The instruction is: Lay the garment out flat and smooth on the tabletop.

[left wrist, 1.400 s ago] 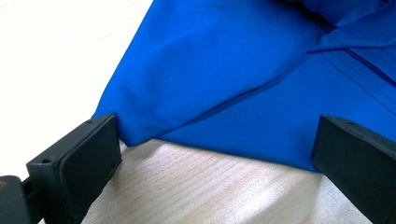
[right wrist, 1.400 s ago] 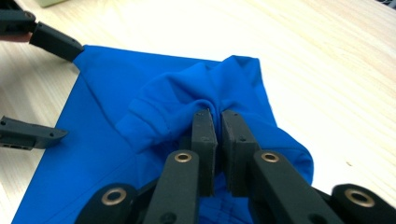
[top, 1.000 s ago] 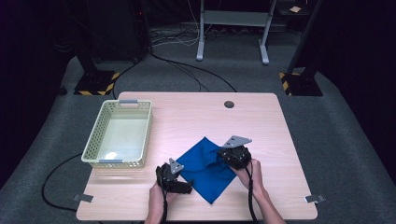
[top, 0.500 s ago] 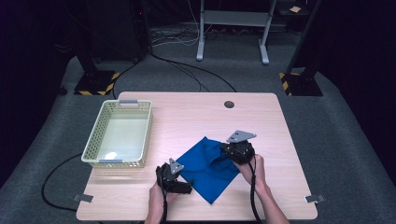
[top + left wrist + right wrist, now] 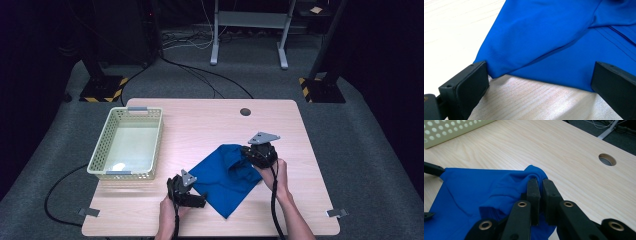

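Two grippers are seen at the lower middle of the high view, one at each side of a blue cloth [image 5: 227,175]. The right gripper [image 5: 539,185] is clamped on a raised fold of the cloth, its jaws pressed together with fabric pinched between them at the centre of the right gripper view. The left gripper [image 5: 537,82] is held with its jaws wide apart, the cloth's near corner and folded edge lying between them on the wood without being gripped. The cloth is spread over the lower centre of the table [image 5: 210,120], its lower corner close to the table's front edge. Bare wood is left open above the cloth and toward the right edge. A pale perforated basket [image 5: 98,159] is placed at the left of the table, apart from the cloth. A round hole [image 5: 245,111] is set near the table's far edge.
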`<state>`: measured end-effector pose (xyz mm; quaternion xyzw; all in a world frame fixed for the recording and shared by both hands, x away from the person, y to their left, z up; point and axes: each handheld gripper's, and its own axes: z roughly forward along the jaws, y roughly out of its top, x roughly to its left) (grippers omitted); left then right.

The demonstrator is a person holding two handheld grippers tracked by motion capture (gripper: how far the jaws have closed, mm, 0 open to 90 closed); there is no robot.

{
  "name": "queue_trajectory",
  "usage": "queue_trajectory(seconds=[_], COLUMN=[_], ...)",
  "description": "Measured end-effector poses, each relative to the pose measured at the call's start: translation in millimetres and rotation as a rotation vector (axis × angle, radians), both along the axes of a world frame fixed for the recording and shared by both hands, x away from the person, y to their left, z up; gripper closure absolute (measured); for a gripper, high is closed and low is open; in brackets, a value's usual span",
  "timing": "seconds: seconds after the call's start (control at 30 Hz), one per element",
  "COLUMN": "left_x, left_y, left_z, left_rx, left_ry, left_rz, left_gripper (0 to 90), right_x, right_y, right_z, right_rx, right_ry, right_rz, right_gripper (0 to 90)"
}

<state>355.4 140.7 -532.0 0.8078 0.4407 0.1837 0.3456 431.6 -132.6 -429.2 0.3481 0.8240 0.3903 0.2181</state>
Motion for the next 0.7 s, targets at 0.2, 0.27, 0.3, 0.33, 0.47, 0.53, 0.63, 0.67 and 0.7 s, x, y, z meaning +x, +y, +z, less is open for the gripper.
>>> queue_trajectory(seconds=[0.2,0.27,0.3,0.33,0.47,0.53,0.63,0.67,0.7], left_x=[0.0,0.1,0.1,0.0,0.1,0.0,0.0,0.1,0.0], left_y=[0.0,0.1,0.0,0.0,0.0,0.0,0.0,0.0,0.0], left_z=[0.0,0.1,0.0,0.0,0.0,0.0,0.0,0.0,0.0], left_rx=[0.0,0.001,0.0,0.0,0.0,0.0,0.0,-0.001,-0.001], left_ry=[0.0,0.0,0.0,0.0,0.0,0.0,0.0,0.0,0.0], left_rz=[0.0,-0.002,0.0,0.0,0.0,0.0,0.0,-0.001,0.0], left_gripper=[1.0,1.0,1.0,1.0,1.0,1.0,1.0,1.0,1.0], right_x=[8.2,12.2,14.4,16.8,26.6,31.7,38.2,40.0,42.2], right_y=[-6.5,-9.0,-10.3,-11.4,-15.2,-16.7,-19.1,-19.5,-19.6], right_z=[2.6,3.8,4.4,5.1,8.8,10.1,12.1,12.6,12.8], right_rx=[0.004,0.004,0.003,0.002,-0.004,-0.007,-0.005,-0.006,-0.007], right_ry=[0.006,0.007,0.009,0.007,0.007,0.008,0.009,0.007,0.005], right_rz=[-0.022,-0.031,-0.035,-0.04,-0.057,-0.066,-0.077,-0.082,-0.087], right_gripper=[85.5,85.5,85.5,85.5,85.5,85.6,85.5,85.5,85.5])
